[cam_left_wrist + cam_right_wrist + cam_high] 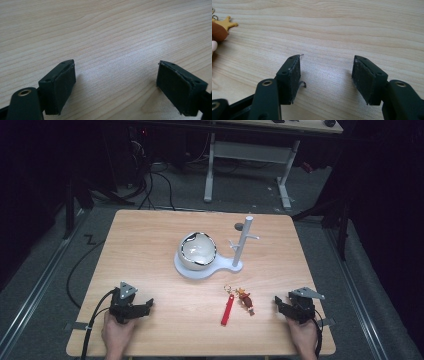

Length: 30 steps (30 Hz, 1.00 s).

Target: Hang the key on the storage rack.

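A white stand point(239, 251) with a flat base, an upright post and short pegs rises at the table's middle. A white bowl-like object point(198, 251) rests on its base. In front of it lie a red strap keychain point(228, 309) and a small orange figure keychain point(245, 300). The figure's edge point(220, 27) sits at the far left of the right gripper view. My left gripper point(148, 305) rests open on the wood near the front left, jaws point(116, 85) wide apart and empty. My right gripper point(278, 302) rests open at the front right, just right of the figure, nothing between its jaws point(325, 76).
The wooden table point(150, 250) has bare room on its left half and back. A small dark disc point(239, 226) lies behind the stand. Beyond the table stand a white desk frame point(250, 155), cables and dark floor.
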### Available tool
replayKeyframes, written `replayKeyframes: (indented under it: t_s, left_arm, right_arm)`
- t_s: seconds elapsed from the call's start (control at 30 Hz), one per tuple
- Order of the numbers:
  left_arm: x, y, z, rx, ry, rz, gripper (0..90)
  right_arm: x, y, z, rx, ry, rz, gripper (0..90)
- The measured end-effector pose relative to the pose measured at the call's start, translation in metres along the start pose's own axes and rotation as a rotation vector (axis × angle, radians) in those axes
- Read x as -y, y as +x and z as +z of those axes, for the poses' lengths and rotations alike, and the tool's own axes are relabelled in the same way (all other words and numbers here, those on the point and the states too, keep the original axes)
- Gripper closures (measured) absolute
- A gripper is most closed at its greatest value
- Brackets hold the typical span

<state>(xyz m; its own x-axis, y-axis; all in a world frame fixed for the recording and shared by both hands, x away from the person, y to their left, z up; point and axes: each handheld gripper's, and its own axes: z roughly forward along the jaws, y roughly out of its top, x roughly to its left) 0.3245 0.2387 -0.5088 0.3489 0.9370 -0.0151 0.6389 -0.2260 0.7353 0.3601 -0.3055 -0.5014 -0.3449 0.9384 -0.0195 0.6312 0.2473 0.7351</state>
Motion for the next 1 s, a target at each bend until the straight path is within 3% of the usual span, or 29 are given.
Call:
replayKeyframes:
  t_s: [0.63,1.0]
  left_arm:
    - [0.0000,0.0001,0.0000,0.001,-0.001,-0.002,16.4]
    - [0.0000,-0.0001,0.0001,-0.001,0.000,0.001,16.4]
  right_arm:
    - [-0.0001,0.0006,0.0000,-0.007,-0.002,-0.006,42.5]
    - [0.0010,0.0032,-0.0016,-0.016,-0.010,-0.016,51.6]
